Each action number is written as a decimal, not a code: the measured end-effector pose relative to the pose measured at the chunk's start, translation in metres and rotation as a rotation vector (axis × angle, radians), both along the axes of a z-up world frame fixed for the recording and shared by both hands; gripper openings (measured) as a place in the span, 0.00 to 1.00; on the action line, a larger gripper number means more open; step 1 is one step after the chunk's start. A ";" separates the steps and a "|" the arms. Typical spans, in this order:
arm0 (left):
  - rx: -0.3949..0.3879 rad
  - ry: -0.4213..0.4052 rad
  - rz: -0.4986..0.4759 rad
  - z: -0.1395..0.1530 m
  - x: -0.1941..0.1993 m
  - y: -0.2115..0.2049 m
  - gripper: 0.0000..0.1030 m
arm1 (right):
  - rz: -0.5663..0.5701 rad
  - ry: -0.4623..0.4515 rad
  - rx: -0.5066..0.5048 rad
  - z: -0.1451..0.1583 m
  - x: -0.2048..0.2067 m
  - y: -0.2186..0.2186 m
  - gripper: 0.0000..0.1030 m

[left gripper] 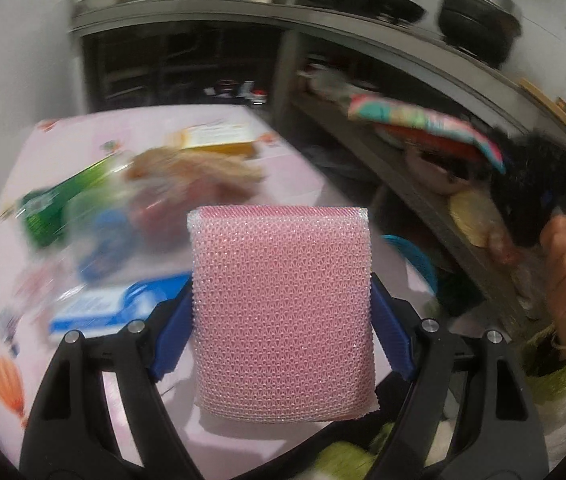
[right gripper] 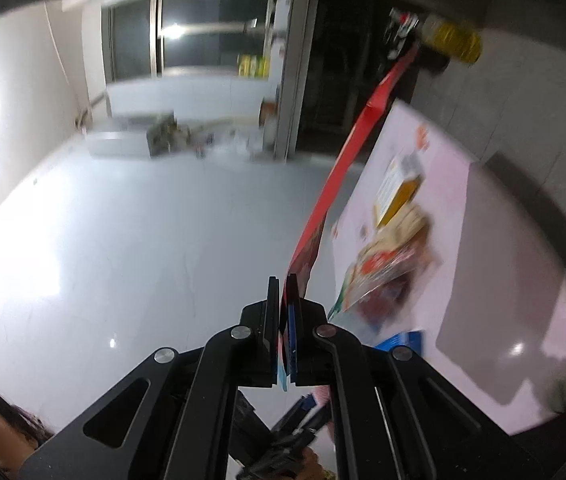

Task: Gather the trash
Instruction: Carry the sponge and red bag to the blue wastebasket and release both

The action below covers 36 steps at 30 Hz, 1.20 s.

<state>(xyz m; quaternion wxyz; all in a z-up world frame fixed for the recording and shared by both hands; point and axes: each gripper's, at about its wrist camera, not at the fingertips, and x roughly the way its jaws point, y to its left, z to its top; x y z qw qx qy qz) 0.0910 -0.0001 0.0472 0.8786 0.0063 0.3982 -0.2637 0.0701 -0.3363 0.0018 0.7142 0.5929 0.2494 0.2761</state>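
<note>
Between the blue pads of the left hand-held gripper [left gripper: 283, 312] sits a pink sponge [left gripper: 283, 312], squeezed tight above the pink surface [left gripper: 303, 176]. Blurry wrappers [left gripper: 187, 172] lie farther left. The right hand-held gripper [right gripper: 285, 312] pinches a long red wrapper [right gripper: 347, 160].

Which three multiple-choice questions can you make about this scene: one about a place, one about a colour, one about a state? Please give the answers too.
1. Where does the yellow box lie?
A. on the pink table
B. on the floor
C. on the metal shelf

2. What colour is the sponge in the left gripper?
A. green
B. pink
C. blue

3. How does the right gripper stand?
A. wide open and empty
B. shut on a thin red package
C. shut on a bottle

Answers: 1 A, the box rests on the pink table behind the other litter. 2 B, its mesh is pink between the blue pads. 3 B, the red package runs edge-on out of the closed jaws.
</note>
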 end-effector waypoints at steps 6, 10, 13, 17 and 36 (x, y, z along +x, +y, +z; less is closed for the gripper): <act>-0.013 0.009 -0.157 0.011 0.015 -0.073 0.74 | -0.172 0.046 0.040 -0.030 -0.053 -0.067 0.04; -0.018 0.026 -0.253 0.016 0.022 -0.124 0.74 | -0.273 0.092 0.069 -0.058 -0.084 -0.101 0.04; -0.024 0.055 -0.318 0.018 0.032 -0.165 0.74 | -0.344 0.144 0.086 -0.084 -0.102 -0.122 0.04; -0.014 0.120 -0.382 0.011 0.050 -0.213 0.74 | -0.416 0.238 0.100 -0.126 -0.115 -0.142 0.04; 0.286 0.480 -0.510 -0.155 0.124 -0.425 0.77 | -0.567 0.527 0.064 -0.270 -0.061 -0.215 0.08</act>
